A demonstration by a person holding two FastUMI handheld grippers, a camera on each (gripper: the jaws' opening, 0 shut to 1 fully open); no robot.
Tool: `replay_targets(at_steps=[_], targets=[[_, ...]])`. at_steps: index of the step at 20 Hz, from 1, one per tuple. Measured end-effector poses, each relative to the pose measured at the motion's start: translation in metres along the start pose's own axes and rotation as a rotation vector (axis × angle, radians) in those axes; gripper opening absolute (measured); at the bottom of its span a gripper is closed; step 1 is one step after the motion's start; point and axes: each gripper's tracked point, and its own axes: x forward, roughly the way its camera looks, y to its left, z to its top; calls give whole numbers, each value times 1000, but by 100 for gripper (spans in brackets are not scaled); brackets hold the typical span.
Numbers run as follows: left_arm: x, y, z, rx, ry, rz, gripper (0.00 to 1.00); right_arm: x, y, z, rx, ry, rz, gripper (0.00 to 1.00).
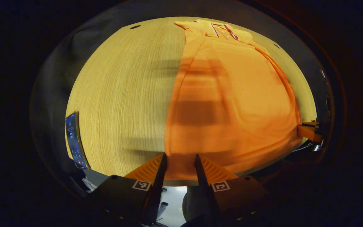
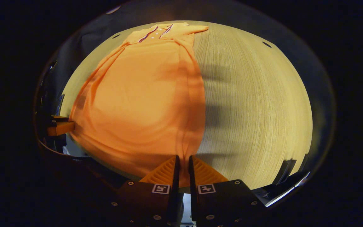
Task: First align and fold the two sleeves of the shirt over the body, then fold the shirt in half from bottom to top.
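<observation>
Shirt [image 2: 143, 94] hem pinched in right tool [image 2: 182, 160], left tool [image 1: 180, 159] astride hem

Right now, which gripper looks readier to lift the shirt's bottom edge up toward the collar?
The right gripper, probably. Its fingers look nearly closed on the orange shirt at the hem corner. The left gripper sits at the other hem corner with its fingers apart, the cloth between them not yet pinched.

Each claw, left [image 1: 180, 164] and right [image 2: 181, 165], has ribbed wedge fingers on dark screwed blocks bearing square black-and-white markers.
</observation>
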Motion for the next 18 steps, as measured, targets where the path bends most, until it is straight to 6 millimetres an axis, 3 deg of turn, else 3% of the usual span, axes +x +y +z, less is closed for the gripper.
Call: replay_targets(at_steps=[2,3,4,7,9,13,18], targets=[[-1,-3,-2,64,16,3,5,2,6,3,47,7,24,10],[-8,-10,10,47,6,-36,10,1,8,2,78,14,33,2],[1,-9,1,24,24,-45,1,2,14,2,94,20,65,1],[-10,-14,4,-32,31,-153,1,-2,26,12,160,-2,70,1],[-16,-7,20,-45,0,-162,1,-11,36,23,171,-35,74,1],[-31,-14,56,-24,-54,-243,1,-31,44,56,235,-105,86,1],[-52,-20,106,43,-125,-337,1,-58,36,99,297,-202,43,0]])
